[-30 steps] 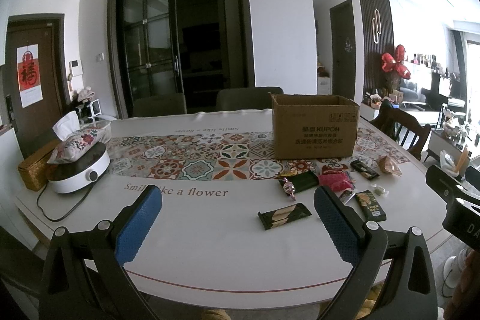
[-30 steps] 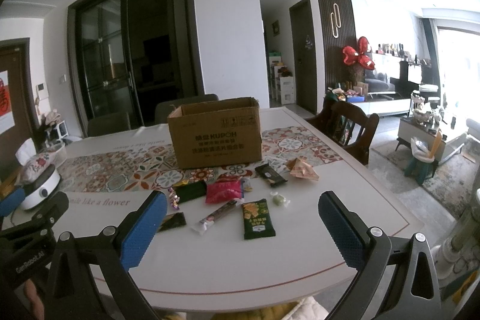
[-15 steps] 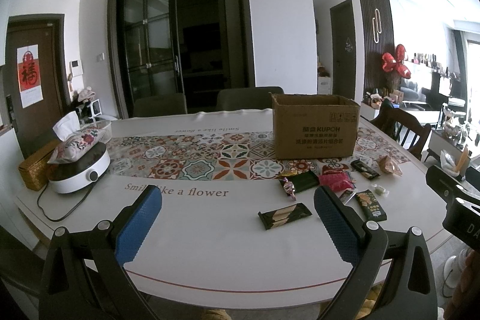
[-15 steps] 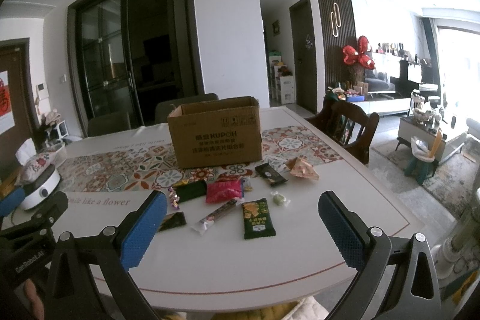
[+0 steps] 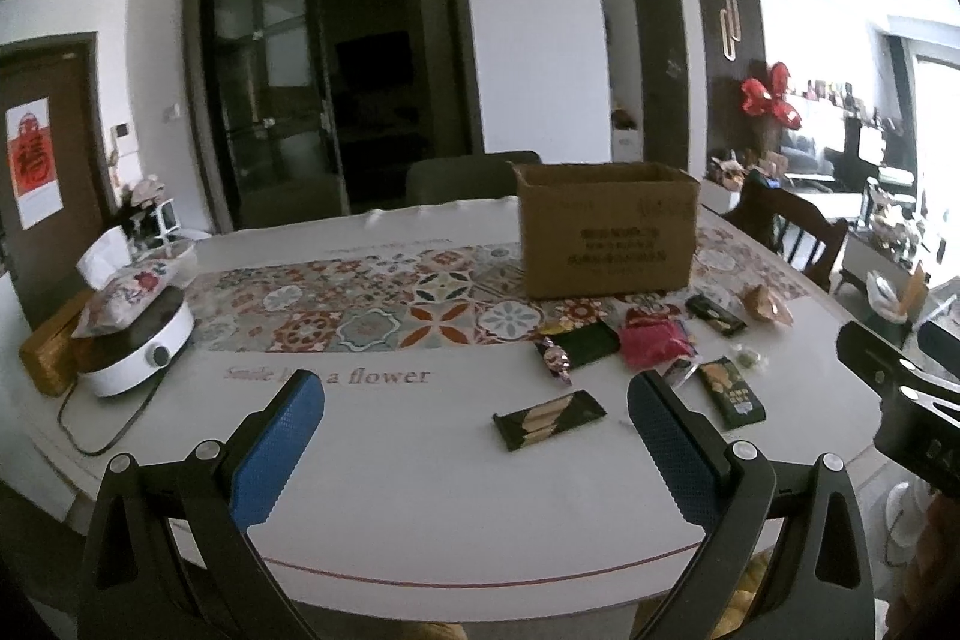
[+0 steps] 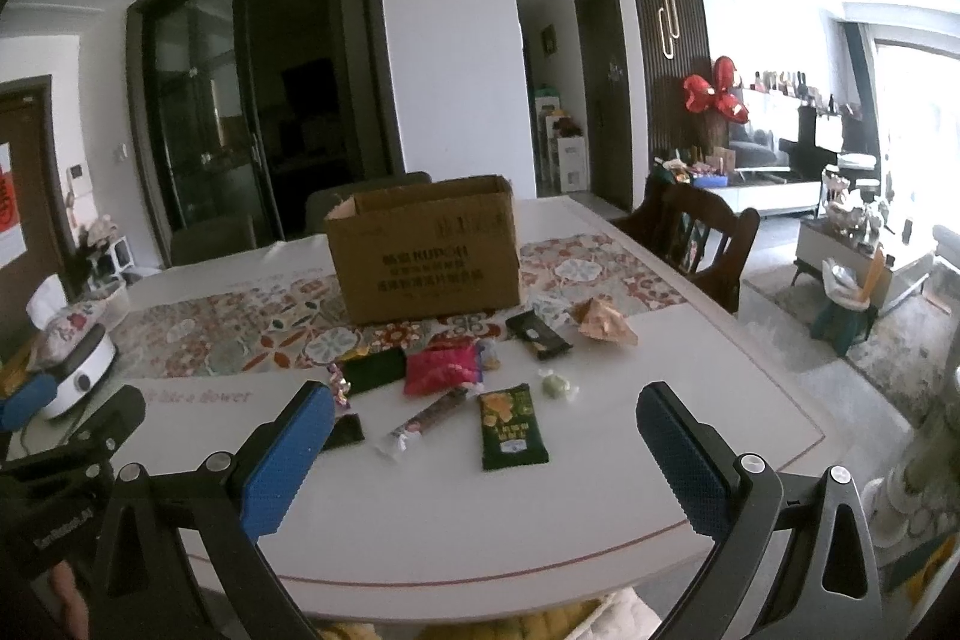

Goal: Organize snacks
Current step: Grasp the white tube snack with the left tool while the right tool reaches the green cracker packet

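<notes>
An open cardboard box (image 5: pixel 606 226) (image 6: pixel 423 250) stands on the patterned runner. Several snack packets lie in front of it: a dark biscuit pack (image 5: pixel 547 418), a green chip bag (image 6: pixel 511 427) (image 5: pixel 733 391), a red pouch (image 6: pixel 443 369) (image 5: pixel 653 343), a long bar (image 6: pixel 423 419), a dark green pack (image 6: pixel 373 370), a black bar (image 6: pixel 537 334), an orange wrapper (image 6: pixel 603 321) and a pale candy (image 6: pixel 557 385). My left gripper (image 5: pixel 474 436) is open and empty above the table's front edge, left of the snacks. My right gripper (image 6: pixel 483 451) is open and empty, hovering before the snacks.
A white round cooker (image 5: pixel 135 340) with a tissue pouch on it and a cord sits at the table's left. A woven box (image 5: pixel 48 358) is beside it. Chairs stand behind the table and a wooden chair (image 6: pixel 699 235) at the right.
Both grippers have moved a little toward the table, so the snacks and box appear slightly nearer. Both stay open and empty.
</notes>
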Motion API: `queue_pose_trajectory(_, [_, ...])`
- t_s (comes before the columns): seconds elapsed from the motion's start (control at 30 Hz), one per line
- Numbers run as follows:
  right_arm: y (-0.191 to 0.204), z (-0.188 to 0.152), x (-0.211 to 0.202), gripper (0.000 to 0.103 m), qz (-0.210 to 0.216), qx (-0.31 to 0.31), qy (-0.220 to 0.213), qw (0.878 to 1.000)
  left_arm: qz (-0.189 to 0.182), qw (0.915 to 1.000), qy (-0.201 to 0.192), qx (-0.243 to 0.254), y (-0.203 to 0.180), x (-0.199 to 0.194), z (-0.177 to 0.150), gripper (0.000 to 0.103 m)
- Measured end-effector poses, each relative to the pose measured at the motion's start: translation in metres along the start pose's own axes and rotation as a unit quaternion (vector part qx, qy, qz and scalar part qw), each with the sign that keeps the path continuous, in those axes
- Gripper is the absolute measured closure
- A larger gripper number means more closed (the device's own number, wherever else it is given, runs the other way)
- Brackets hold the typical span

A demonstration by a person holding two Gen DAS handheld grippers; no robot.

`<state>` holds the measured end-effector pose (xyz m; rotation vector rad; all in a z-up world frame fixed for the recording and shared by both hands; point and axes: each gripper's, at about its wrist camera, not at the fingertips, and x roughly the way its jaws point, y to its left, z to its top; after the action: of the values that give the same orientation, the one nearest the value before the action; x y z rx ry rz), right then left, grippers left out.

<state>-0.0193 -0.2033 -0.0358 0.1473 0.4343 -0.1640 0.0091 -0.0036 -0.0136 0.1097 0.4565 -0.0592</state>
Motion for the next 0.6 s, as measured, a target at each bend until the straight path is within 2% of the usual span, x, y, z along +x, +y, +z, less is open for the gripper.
queue_pose_trajectory(0.23, [-0.01, 0.001, 0.023, 0.001, -0.015, 0.002, 0.014, 1.0, -0.043, 0.9983, 0.014, 0.035, -0.022, 0.028, 0.008, 0.002])
queue_pose_trajectory(0.43, [-0.02, -0.001, 0.051, 0.001, -0.025, 0.005, 0.038, 0.999, -0.082, 0.9934, 0.028, 0.075, -0.043, 0.059, 0.01, 0.014])
queue_pose_trajectory(0.6, [-0.023, -0.004, 0.074, 0.001, -0.027, 0.0, 0.058, 0.998, -0.133, 0.9836, 0.06, 0.105, -0.059, 0.089, 0.011, 0.026])
